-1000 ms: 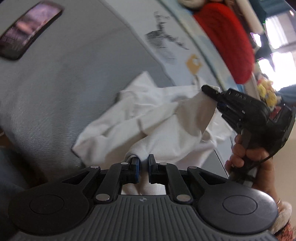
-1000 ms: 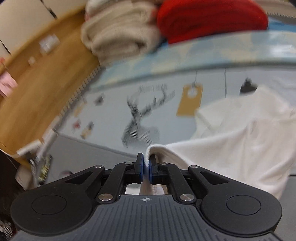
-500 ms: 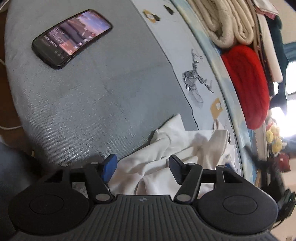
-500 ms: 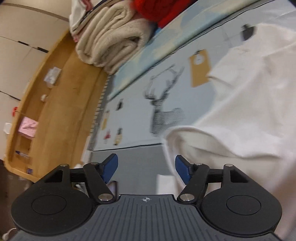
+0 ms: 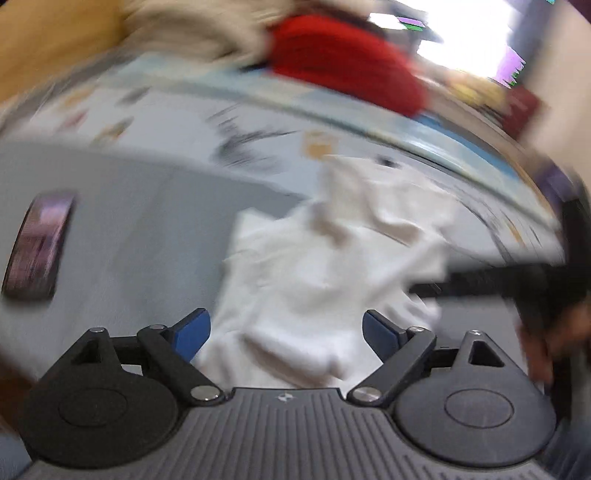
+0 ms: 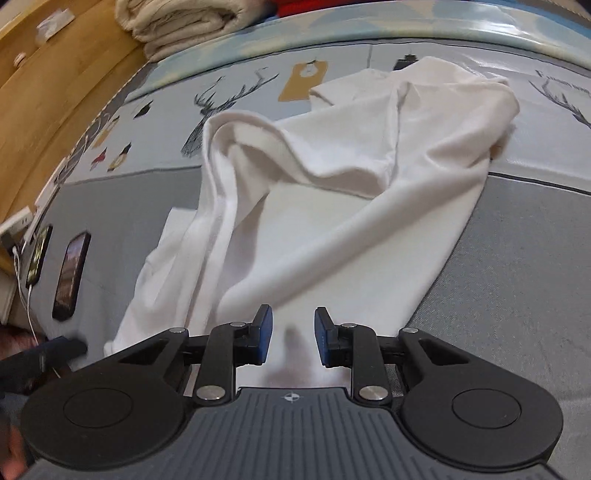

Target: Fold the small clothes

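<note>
Letting go of the shirt (image 6: 332,206) a moment ago, left gripper (image 5: 286,332) opens wide above it while right gripper (image 6: 291,338) closes on its near edge, ready to fold again.

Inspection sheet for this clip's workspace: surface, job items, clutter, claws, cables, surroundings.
Surface: grey bedspread with deer prints.
Job's things: white garment, crumpled, partly folded over itself.
Clutter: two phones at the left edge.
Grippers: left claw opening, pads clear of the cloth; right claw closing, cloth below it, not yet pinched.
Cables: white charging cable into the outer phone.
Surroundings: beige folded blanket, wooden panel.
</note>
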A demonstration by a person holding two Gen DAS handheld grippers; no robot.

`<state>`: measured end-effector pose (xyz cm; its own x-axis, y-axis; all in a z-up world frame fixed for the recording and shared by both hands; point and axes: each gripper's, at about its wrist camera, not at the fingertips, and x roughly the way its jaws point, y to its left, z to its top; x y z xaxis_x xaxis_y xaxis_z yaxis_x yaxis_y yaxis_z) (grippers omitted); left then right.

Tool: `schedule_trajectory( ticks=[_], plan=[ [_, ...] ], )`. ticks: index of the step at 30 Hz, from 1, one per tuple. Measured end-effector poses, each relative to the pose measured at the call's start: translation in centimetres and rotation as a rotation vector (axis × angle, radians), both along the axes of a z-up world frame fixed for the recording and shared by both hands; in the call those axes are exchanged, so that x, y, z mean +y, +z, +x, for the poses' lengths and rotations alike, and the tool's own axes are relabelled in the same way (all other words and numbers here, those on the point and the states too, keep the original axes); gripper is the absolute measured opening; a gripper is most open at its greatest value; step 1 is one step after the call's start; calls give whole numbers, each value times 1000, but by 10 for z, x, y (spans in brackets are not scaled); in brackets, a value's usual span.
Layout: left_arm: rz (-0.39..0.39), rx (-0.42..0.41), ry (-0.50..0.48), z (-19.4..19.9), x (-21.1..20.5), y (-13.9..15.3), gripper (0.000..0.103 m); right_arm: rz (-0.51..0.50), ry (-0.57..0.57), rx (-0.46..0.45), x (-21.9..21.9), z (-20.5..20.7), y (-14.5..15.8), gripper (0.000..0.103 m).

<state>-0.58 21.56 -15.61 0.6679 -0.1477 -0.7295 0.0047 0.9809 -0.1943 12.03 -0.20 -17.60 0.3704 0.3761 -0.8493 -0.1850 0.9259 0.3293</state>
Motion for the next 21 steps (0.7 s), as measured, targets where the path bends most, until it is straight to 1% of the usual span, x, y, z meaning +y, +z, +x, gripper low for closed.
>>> schedule_trajectory(
  ticks=[1,3,5,7,8,9,10,11,12,14,15,17,19,21],
  plan=[
    [39,-22,-61,-3,-12,0,94,3,-3,0,-2,2,1,28],
    [102,-29,-155,-2,-33,-2,94,-7,-1,-8,-5,5,6,28],
    [133,-1,-191,7,-45,-8,94,-31,0,-23,-8,13,6,28],
    [138,43,-200,17,-51,-18,93,-75,-1,-48,-15,17,9,29],
    [140,61,-204,23,-52,-23,83,-99,-11,-60,-20,23,11,33],
    [143,82,-207,29,-52,-29,57,-116,-39,-72,-28,30,12,40],
    [138,110,-214,35,-50,-36,43,-113,-77,-82,-37,36,14,42],
    [125,141,-214,41,-47,-41,20,-90,-124,-92,-49,44,16,43],
    [102,165,-197,46,-43,-46,9,-67,-158,-98,-59,53,16,43],
    [41,192,-158,50,-31,-51,6,-30,-194,-94,-72,70,15,44],
    [18,192,-140,52,-25,-49,2,3,-191,-90,-76,79,13,44],
    [-6,191,-91,55,-13,-46,2,67,-170,-87,-75,93,8,44],
    [-35,204,-42,59,-1,-44,2,114,-139,-47,-68,108,-1,44],
    [-76,224,-6,61,10,-44,2,102,-113,5,-55,120,-14,49]
  ],
)
